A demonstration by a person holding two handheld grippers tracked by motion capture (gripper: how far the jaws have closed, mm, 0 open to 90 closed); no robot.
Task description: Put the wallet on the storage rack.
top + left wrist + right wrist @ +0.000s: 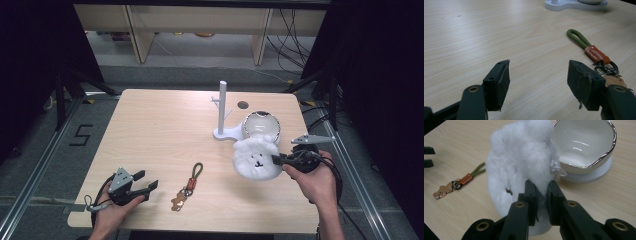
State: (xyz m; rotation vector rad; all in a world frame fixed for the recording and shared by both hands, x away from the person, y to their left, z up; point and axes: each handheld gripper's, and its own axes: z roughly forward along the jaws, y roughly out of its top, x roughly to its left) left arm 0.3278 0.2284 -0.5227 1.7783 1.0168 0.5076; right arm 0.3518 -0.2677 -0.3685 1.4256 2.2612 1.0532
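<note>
Your right gripper (pixel 541 192) has its jaws pinched nearly closed on the edge of the fluffy white pouch (pixel 256 159), which sits on the table (pixel 160 130) right up against the white bowl (pixel 260 125). Your left gripper (pixel 145 182) rests wide open with nothing in it, just left of the keychain (pixel 189 186).

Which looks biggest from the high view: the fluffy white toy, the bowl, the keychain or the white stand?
1. Fluffy white toy, the broadest.
2. White stand, tall but thin, and the bowl, partly hidden by the toy: too close to rank.
3. Keychain, smallest, long and slim.
</note>
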